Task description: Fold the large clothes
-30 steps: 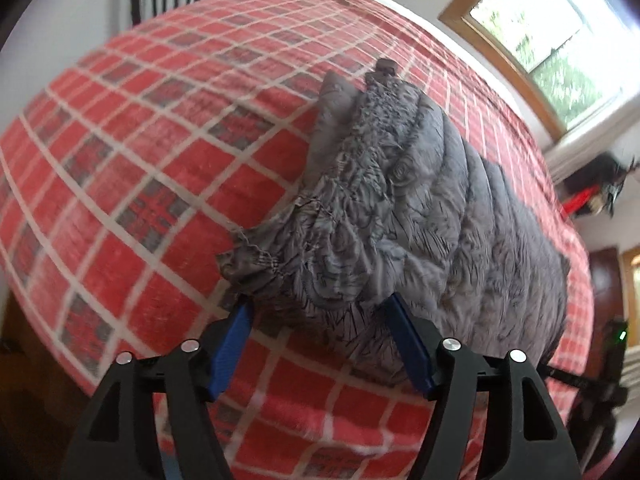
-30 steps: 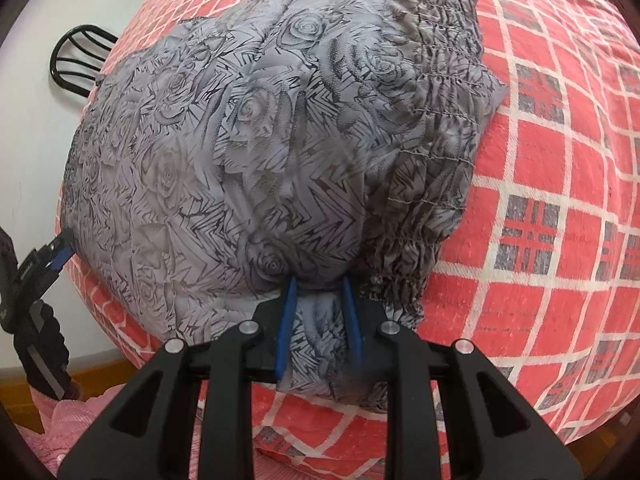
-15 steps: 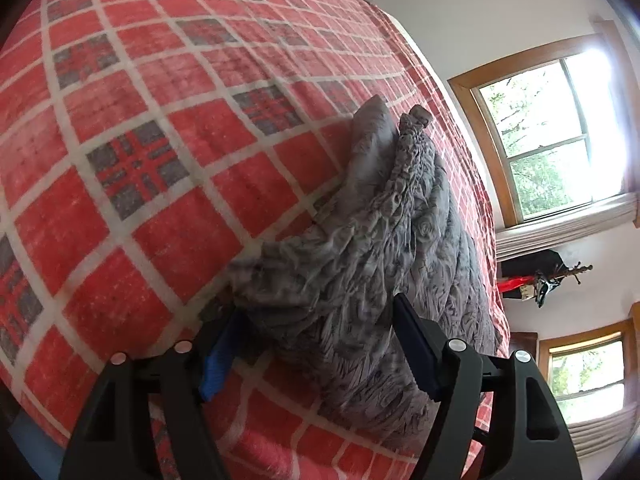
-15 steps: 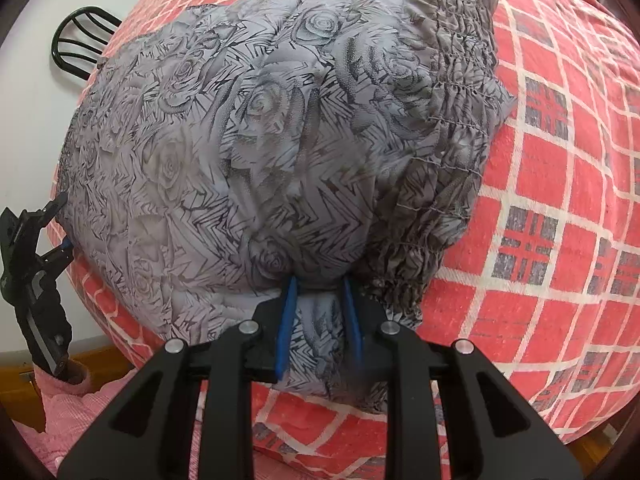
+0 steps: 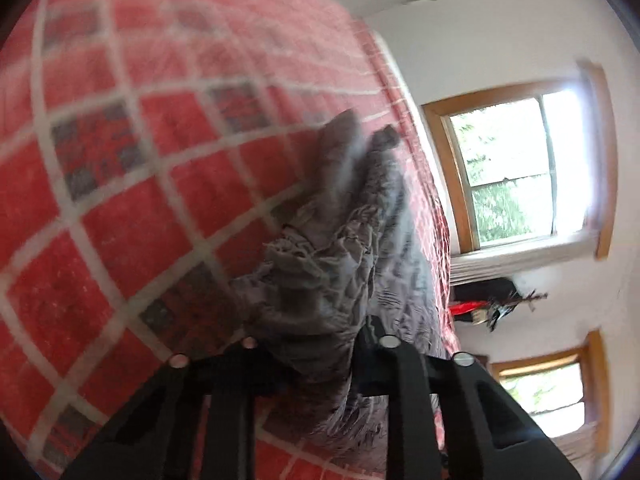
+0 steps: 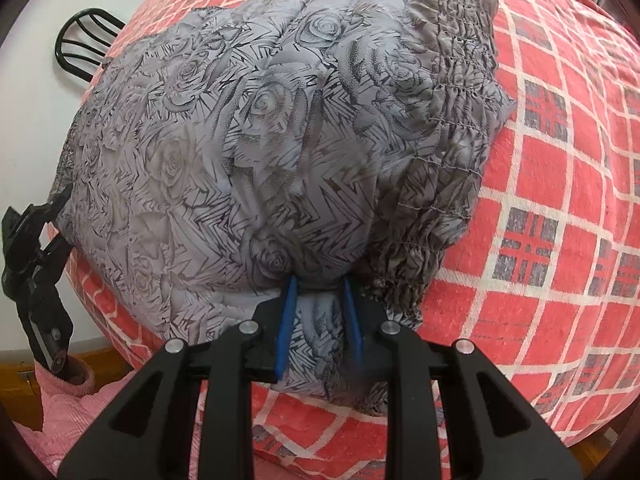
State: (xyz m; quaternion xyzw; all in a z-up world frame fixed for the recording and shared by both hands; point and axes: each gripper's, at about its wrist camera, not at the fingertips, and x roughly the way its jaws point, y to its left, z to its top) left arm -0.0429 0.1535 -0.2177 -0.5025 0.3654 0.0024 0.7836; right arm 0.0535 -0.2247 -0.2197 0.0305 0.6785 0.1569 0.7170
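Left wrist view: our left gripper (image 5: 316, 344) has just been closing, bunching the grey garment (image 5: 320, 280) at lower centre. Our right gripper (image 6: 318, 304) clamps its patterned edge on the red plaid bedspread (image 6: 560, 200)

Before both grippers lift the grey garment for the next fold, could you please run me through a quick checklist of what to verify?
1. Right gripper has cloth: ok, its jaws are clamped on a bunch of the grey garment.
2. Left gripper has cloth: ok, its jaws have just been closing and gathered fabric sits between them, though the left wrist view is blurred.
3. Left gripper caught only the garment, not the red checked bedspread: cannot tell.
4. Garment lies flat: not ok, it bulges, and the shirred band is rumpled.
5. Bedspread free for the fold: ok on the side past the shirred band.
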